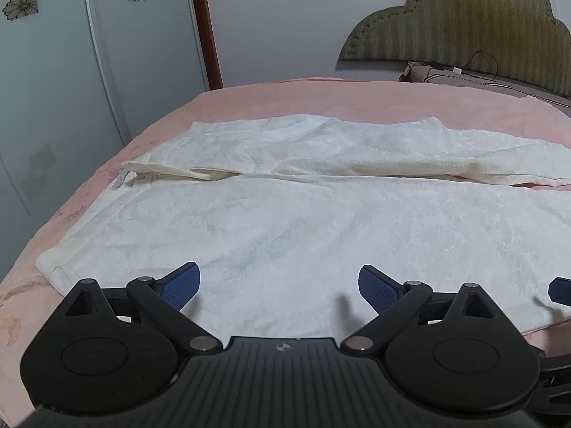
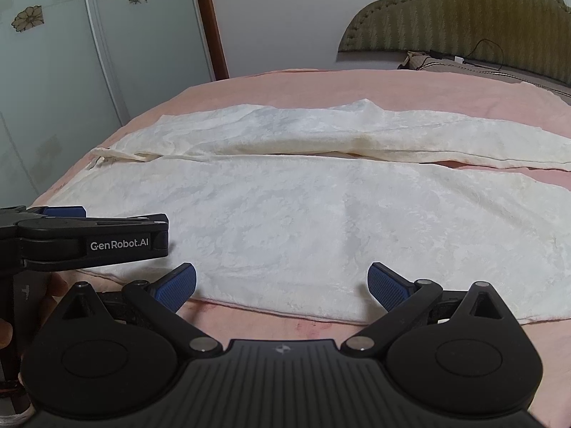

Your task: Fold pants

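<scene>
White textured pants lie flat on a pink bed, waistband at the left, both legs stretching right; they also show in the right wrist view. The far leg lies beside the near leg with a narrow gap between them. My left gripper is open and empty, over the near edge of the pants close to the waist. My right gripper is open and empty at the near edge of the near leg. The left gripper shows side-on in the right wrist view. A blue fingertip of the right gripper shows at the right edge.
The pink bedsheet covers the bed. An upholstered headboard stands at the far right, with a pillow and black cable below it. A frosted floral wardrobe door and a brown door frame stand at the left.
</scene>
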`<state>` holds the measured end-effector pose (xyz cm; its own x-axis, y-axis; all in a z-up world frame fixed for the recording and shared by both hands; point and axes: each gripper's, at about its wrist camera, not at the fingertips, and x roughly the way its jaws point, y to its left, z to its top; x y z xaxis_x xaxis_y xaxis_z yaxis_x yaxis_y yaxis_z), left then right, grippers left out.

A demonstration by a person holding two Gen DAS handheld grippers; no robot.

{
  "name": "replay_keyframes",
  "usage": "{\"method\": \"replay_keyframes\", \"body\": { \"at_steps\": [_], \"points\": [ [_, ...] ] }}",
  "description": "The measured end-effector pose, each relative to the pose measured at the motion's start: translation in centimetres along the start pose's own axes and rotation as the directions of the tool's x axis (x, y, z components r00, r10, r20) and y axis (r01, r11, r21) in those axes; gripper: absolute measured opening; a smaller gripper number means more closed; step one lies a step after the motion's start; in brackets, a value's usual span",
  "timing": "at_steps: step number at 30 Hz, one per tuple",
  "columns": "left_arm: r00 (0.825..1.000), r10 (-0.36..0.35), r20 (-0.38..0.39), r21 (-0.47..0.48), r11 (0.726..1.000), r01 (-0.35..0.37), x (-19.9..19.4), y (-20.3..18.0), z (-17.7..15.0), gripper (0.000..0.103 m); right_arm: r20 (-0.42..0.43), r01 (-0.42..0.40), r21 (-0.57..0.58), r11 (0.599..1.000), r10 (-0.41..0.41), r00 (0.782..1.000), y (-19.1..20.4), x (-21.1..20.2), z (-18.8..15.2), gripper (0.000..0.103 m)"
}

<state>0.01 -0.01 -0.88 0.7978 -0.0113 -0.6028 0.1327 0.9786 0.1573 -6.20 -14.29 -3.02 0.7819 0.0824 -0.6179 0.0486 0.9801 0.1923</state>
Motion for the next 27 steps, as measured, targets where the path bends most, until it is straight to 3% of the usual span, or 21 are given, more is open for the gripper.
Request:
{"method": "replay_keyframes", "body": {
  "at_steps": [15, 27],
  "points": [
    [1.000, -0.008, -0.014, 0.004, 1.000, 0.008, 0.2, -0.2, -0.3, 0.098, -0.004, -0.003, 0.001, 1.000, 0.003, 1.000, 0.1, 0.0, 0.0, 0.103],
    [1.000, 0.001, -0.016, 0.015, 1.000, -0.001, 0.8, -0.1, -0.3, 0.098, 0.025, -0.056, 0.003, 0.998, 0.056, 0.998, -1.1, 0.1, 1.1, 0.103]
  ]
}}
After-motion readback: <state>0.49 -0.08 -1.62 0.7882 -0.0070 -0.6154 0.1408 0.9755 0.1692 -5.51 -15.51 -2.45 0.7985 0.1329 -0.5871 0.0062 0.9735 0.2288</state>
